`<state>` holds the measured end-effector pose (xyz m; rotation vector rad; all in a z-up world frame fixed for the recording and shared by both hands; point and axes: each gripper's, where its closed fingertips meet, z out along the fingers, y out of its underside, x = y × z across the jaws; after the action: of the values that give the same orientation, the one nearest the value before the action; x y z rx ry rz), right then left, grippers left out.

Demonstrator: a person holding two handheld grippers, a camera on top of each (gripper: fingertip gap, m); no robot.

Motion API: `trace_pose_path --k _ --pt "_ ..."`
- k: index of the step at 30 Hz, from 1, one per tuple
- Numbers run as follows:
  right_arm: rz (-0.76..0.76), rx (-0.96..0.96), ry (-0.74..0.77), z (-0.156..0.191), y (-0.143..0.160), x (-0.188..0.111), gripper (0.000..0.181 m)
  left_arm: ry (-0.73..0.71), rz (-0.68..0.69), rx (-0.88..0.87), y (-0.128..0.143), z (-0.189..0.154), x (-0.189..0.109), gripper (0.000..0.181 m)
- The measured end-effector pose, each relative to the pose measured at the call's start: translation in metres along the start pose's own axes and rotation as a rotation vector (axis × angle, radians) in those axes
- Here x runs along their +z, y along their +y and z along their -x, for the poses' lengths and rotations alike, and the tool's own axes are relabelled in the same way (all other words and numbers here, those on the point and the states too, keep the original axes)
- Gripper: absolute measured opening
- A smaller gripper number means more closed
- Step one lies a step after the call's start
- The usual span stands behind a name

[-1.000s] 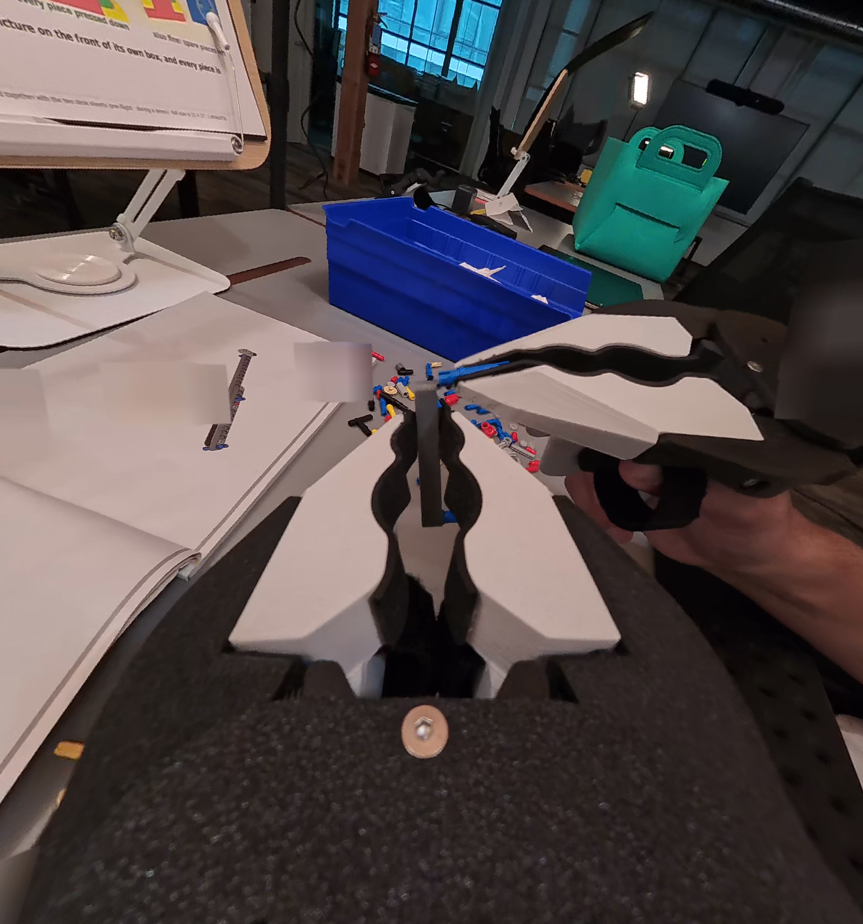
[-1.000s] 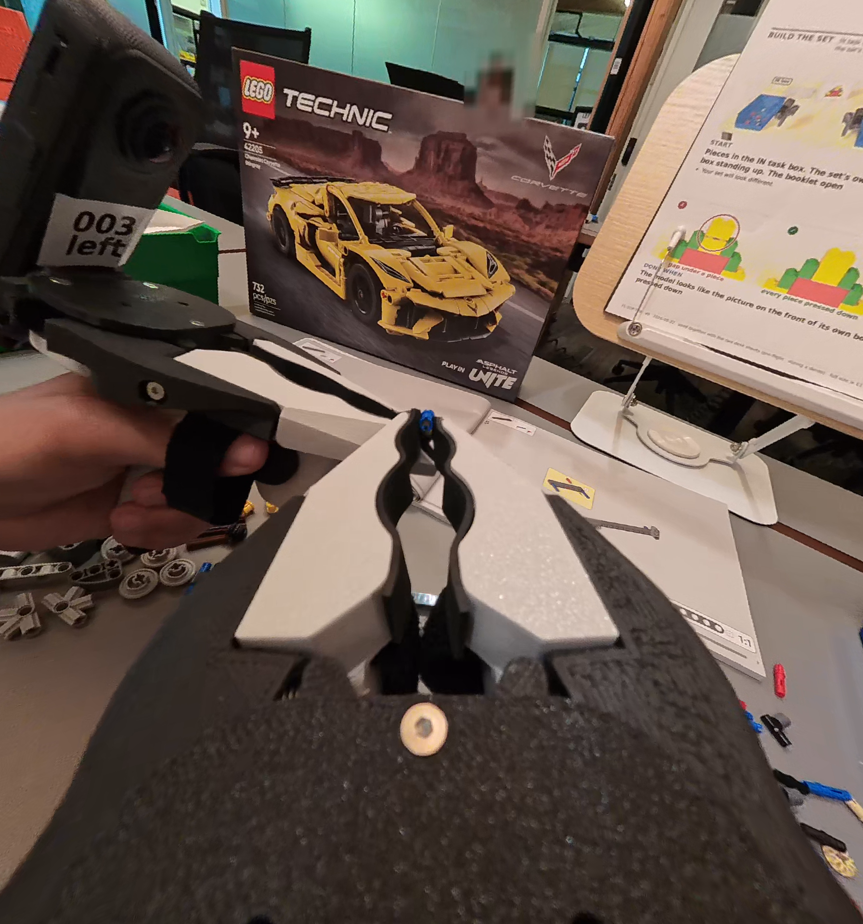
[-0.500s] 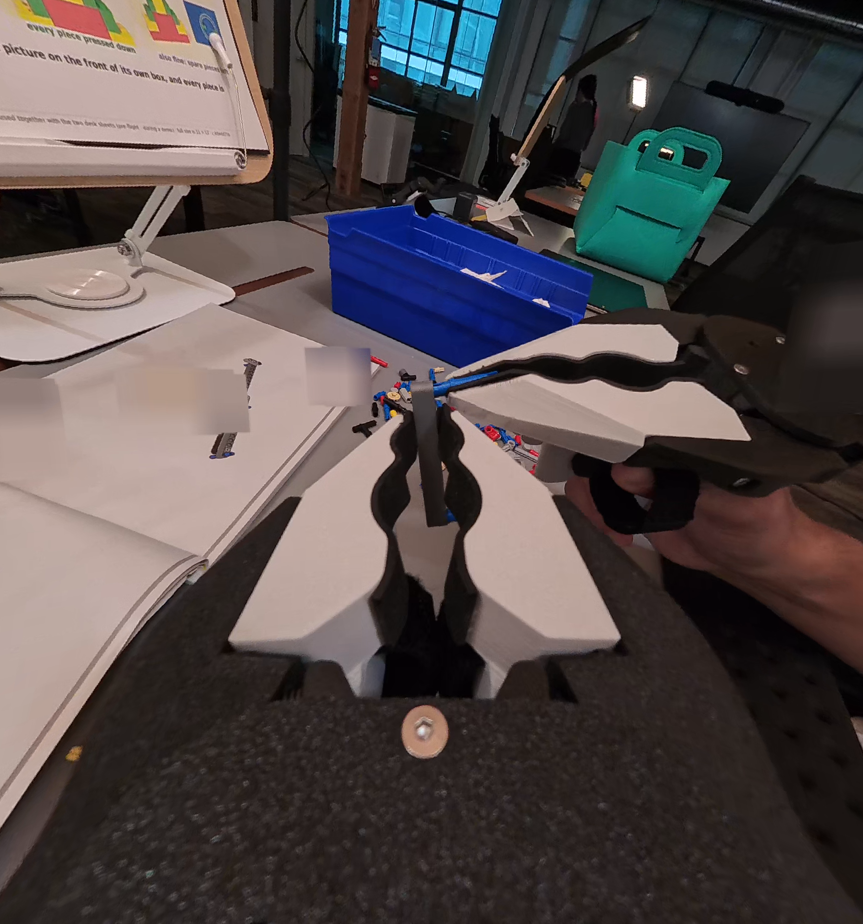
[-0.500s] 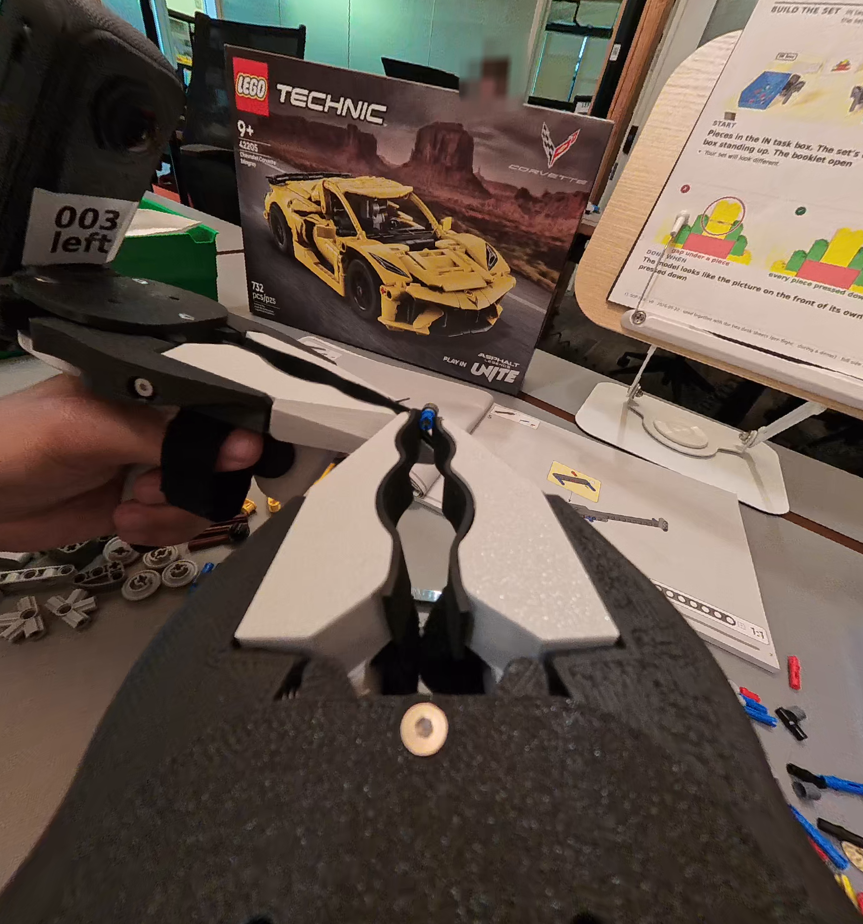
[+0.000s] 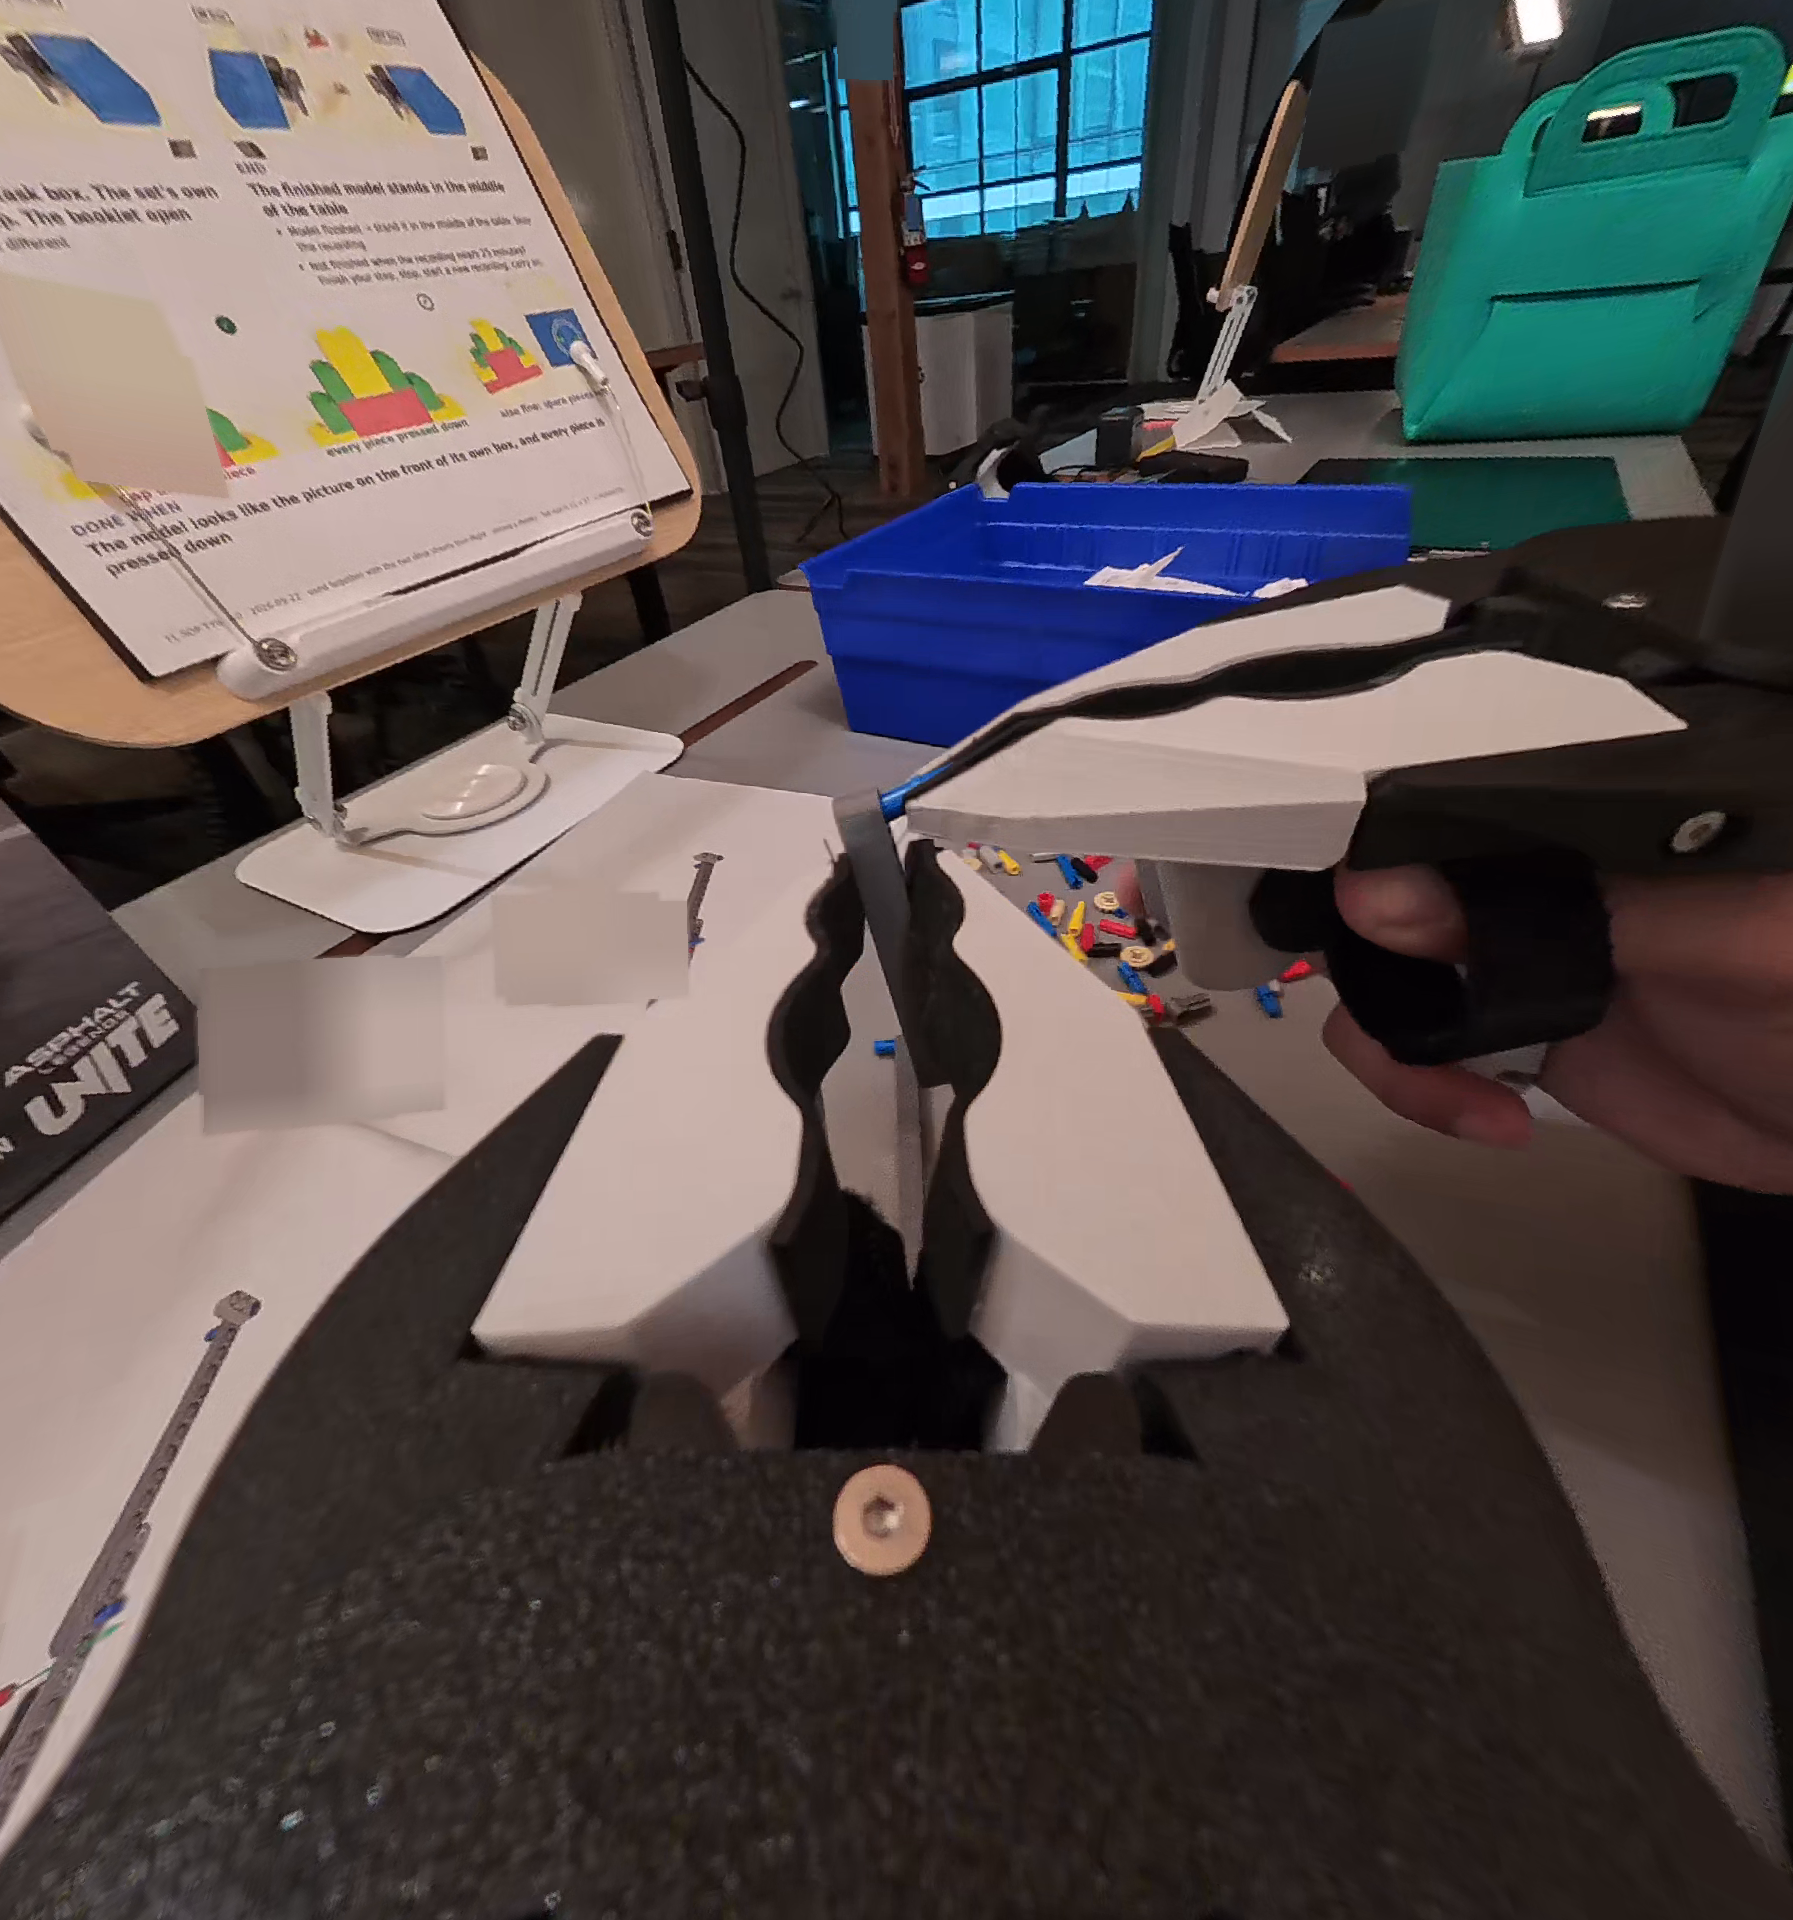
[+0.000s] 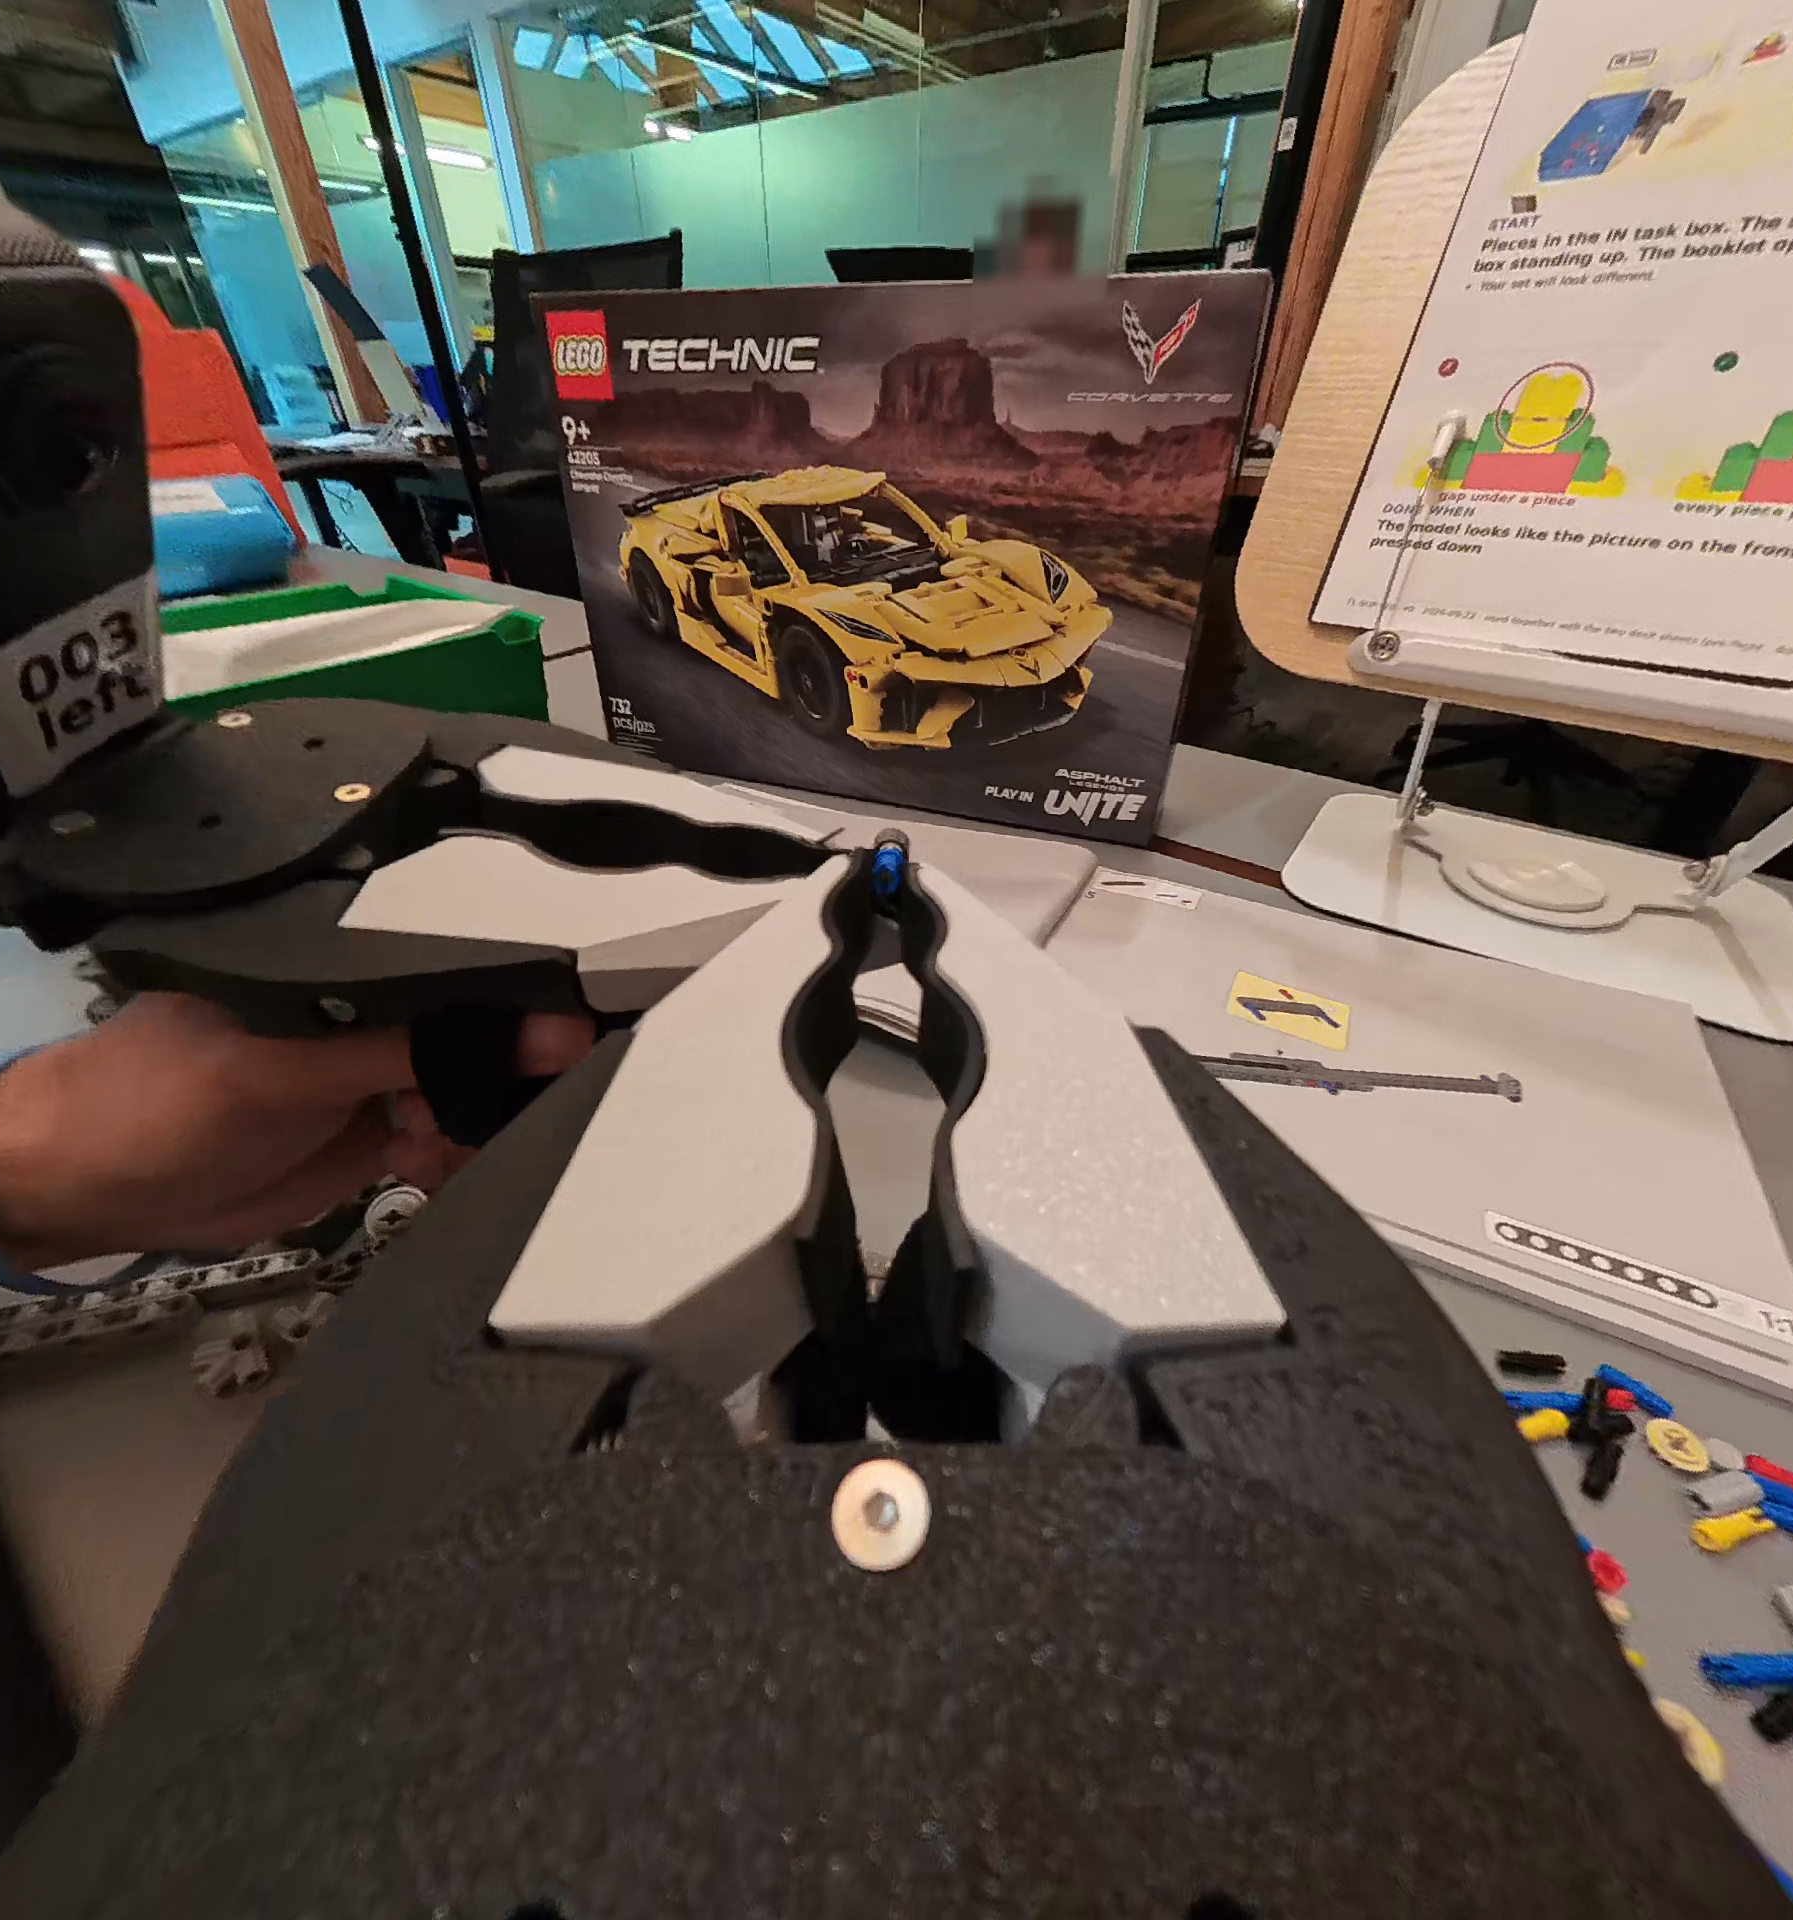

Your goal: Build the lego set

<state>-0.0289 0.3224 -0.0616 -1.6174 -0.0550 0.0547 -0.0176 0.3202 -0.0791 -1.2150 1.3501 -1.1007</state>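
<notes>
My left gripper (image 5: 881, 883) is shut on a dark grey Lego beam (image 5: 887, 935), held upright and leaning slightly left above the table. My right gripper (image 6: 884, 868) is shut on a small blue pin (image 6: 884, 871). In the left wrist view the right gripper (image 5: 933, 805) comes in from the right, and its blue pin (image 5: 902, 800) touches the top end of the beam. In the right wrist view the left gripper (image 6: 809, 854) comes in from the left and meets my fingertips; the beam is hidden there.
An open instruction booklet (image 6: 1391, 1143) lies under both grippers. Loose coloured pins (image 5: 1100, 925) lie to the right, near a blue bin (image 5: 975, 644). Grey parts (image 6: 144, 1299) lie to the left, near a green bin (image 6: 352, 665). The Lego box (image 6: 871, 540) and a sheet stand (image 5: 456, 810) stand behind. Both grippers' tips are close together, under 4 cm apart.
Both grippers have swung left together, towards the stand and the box. The blue pin stays at the top end of the beam. Both grips are unchanged.
</notes>
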Motion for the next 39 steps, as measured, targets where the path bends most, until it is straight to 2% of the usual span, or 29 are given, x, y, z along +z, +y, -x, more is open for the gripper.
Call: trace_pose_path --k 9,14,17,23,26,28,34,36,39 --pt "-0.031 0.202 -0.052 0.004 -0.006 0.002 0.003 -0.035 -0.071 -0.044 -0.008 0.001 -0.003 0.007" --pt "-0.032 0.182 -0.076 0.007 -0.009 0.002 0.003 -0.106 -0.068 0.133 -0.011 0.005 -0.006 0.007" --pt "-0.018 0.028 -0.054 0.007 -0.007 0.001 0.003 -0.111 -0.052 0.216 -0.01 0.005 -0.007 0.008" --pt "-0.015 0.272 -0.182 0.008 -0.005 -0.005 0.003 -0.141 -0.036 0.437 -0.01 0.003 -0.008 0.008" --pt "0.022 0.184 -0.159 0.005 0.004 -0.006 0.003 -0.133 0.005 0.529 -0.001 0.001 -0.006 0.008" --pt "0.039 0.145 -0.163 0.004 0.007 -0.008 0.003 -0.093 0.006 0.474 0.001 -0.002 -0.004 0.007" --pt "0.064 -0.233 -0.1 0.001 0.007 -0.012 0.003 0.067 -0.012 0.208 0.003 -0.013 -0.001 0.007" --pt "0.059 -0.326 -0.068 0.001 0.005 -0.012 0.003 0.132 -0.029 0.065 0.001 -0.014 -0.002 0.006" --pt "0.107 -0.409 0.002 -0.002 0.005 -0.007 0.004 0.12 -0.028 -0.014 0.002 -0.009 0.001 0.006"
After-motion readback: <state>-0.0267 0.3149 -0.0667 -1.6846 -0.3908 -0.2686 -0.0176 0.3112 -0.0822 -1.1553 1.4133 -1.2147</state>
